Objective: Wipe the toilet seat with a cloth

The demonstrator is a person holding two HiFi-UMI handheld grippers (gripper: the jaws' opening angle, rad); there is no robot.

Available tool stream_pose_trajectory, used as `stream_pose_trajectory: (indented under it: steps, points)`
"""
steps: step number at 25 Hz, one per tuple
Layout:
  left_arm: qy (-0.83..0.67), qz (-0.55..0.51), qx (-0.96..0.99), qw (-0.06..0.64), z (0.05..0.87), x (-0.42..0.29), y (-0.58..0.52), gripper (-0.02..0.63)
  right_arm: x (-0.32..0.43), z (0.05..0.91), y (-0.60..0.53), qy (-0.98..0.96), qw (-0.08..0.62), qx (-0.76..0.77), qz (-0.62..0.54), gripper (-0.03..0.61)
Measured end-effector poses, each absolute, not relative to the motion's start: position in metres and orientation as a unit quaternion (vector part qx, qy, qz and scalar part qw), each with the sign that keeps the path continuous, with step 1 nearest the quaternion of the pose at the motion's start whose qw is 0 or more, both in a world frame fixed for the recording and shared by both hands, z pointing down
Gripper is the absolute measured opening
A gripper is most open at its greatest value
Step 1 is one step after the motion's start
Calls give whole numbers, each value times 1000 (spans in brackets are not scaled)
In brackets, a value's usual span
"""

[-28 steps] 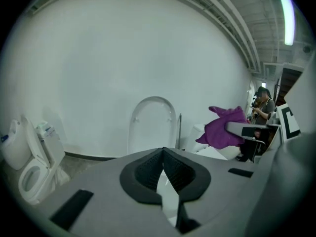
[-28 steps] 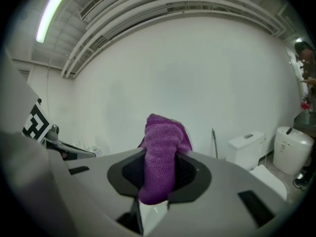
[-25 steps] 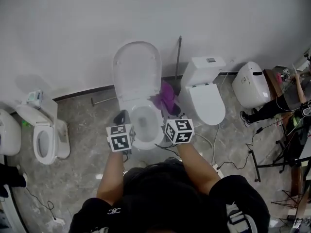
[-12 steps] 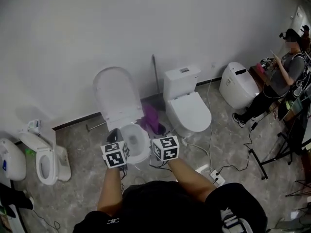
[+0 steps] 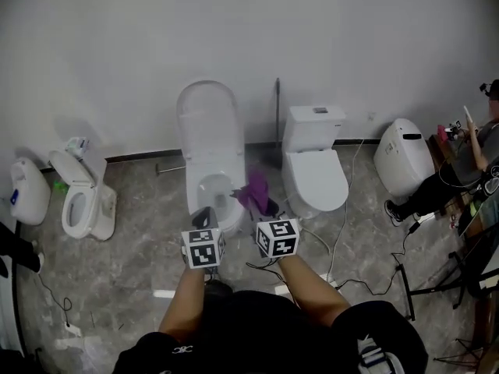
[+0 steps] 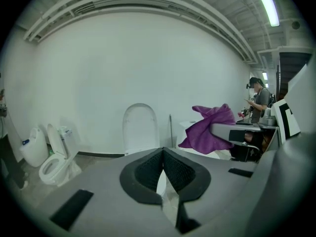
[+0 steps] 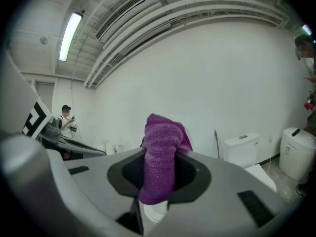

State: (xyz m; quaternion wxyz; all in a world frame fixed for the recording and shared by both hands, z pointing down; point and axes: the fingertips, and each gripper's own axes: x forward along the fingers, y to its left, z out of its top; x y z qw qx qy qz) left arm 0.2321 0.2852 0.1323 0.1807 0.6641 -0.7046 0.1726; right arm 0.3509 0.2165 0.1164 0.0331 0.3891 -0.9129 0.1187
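Abreast — forearms (image 5: 185, 298) outstretched, right claw (image 7: 159, 168) gripping cloth (image 7: 160, 142), left claw (image 6: 163, 157) closed.

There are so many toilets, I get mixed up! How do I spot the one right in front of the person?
Follow the white wall to the middle of the row. That toilet has a tall oval lid standing up, with the purple cloth beside its bowl. Its right neighbour has a boxy tank and shut lid; the open one far left is smaller.
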Motion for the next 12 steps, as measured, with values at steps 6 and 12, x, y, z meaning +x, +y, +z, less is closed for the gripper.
stream_pose_trajectory:
  steps: [6,12]
  points:
    - [-718,174,654,160,109,216,294,6,339,107,224,-913,32,388,118,92]
    - [-716,186,657,143,95,185,291,6,318,95,217,-906,24,404,122,92]
